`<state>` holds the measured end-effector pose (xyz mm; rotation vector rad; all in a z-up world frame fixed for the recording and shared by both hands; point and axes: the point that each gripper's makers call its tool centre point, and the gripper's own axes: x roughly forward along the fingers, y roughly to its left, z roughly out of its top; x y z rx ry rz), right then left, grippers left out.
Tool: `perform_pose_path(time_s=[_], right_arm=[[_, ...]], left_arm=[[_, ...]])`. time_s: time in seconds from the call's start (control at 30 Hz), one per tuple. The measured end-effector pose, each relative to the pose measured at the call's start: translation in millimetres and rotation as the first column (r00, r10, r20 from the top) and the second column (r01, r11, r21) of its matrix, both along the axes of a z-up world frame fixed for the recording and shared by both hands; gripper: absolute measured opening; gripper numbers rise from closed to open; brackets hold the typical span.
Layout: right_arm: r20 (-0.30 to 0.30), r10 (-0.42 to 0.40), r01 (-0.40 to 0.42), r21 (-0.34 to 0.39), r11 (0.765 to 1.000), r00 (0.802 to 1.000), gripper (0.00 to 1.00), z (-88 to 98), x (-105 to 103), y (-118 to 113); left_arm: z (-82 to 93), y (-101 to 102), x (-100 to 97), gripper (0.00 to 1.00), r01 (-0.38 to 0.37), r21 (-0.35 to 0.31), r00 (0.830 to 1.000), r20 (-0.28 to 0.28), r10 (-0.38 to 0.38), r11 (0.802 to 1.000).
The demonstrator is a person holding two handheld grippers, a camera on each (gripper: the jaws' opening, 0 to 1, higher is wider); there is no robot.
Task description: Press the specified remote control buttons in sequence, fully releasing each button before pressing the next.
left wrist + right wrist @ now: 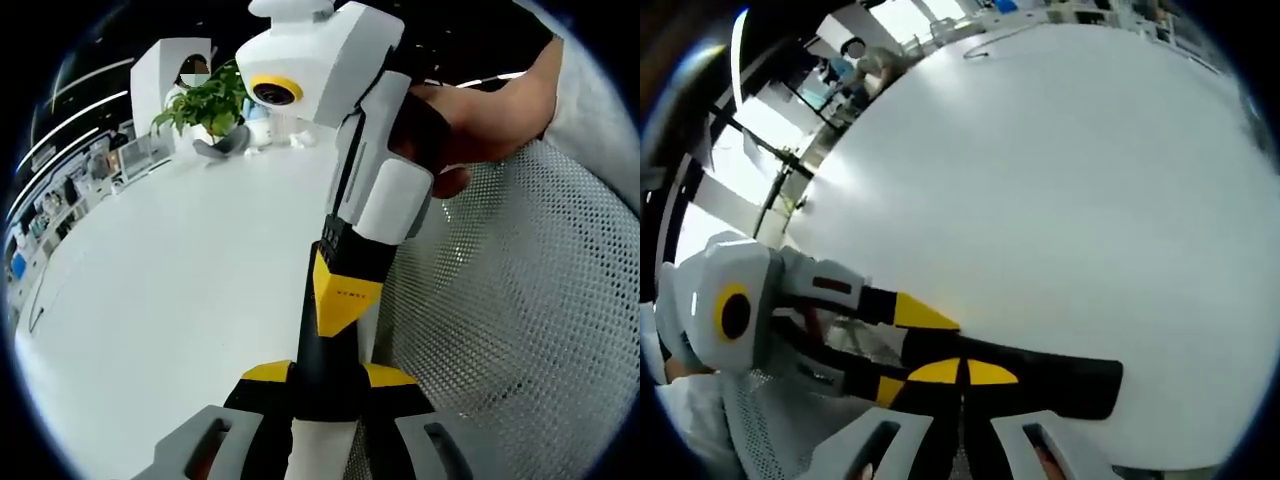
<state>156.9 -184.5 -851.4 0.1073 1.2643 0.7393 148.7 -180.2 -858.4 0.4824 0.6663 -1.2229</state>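
A long black remote control (322, 405) is clamped between the yellow pads of my left gripper (328, 374), low in the left gripper view. My right gripper (342, 300), carried by a hand (480, 110), comes down from above with its jaws shut into one yellow wedge. The wedge tip lies against the remote's face. In the right gripper view the remote (1060, 382) runs out to the right over the white table (1060, 180). My right gripper (962, 372) sits shut on top of it, and the left gripper (910, 350) holds it from the left. The buttons are hidden.
A potted plant (210, 100) and small items stand at the table's far end (150, 280). White mesh fabric (520, 330) lies close on the right. Shelves line the far left, and dark stands (775, 185) rise beyond the table edge.
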Motion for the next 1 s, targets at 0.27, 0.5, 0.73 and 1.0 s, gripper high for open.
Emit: perform_pose_path(time_s=[0.27,0.5,0.73,1.0], right_arm=[[-0.015,-0.020,0.020,0.016,1.000,1.000,0.00,0.5,-0.3,0.2],[-0.010,-0.019,0.019,0.015,1.000,1.000,0.00,1.3,-0.8,0.6],[0.023,0.011,-0.011,-0.009,1.000,1.000,0.00,0.7,-0.7,1.0],[0.011,0.005,-0.005,0.001,1.000,1.000,0.00,1.0,-0.6,0.7]], left_arm=[[0.1,0.2,-0.1,0.25,-0.005,-0.005,1.000,-0.001,0.005,1.000],[0.5,0.3,0.1,0.25,-0.006,-0.012,1.000,-0.004,0.006,1.000],[0.3,0.4,0.3,0.25,-0.008,-0.016,1.000,-0.006,0.008,1.000],[0.3,0.0,0.5,0.25,-0.005,-0.014,1.000,-0.004,0.005,1.000]])
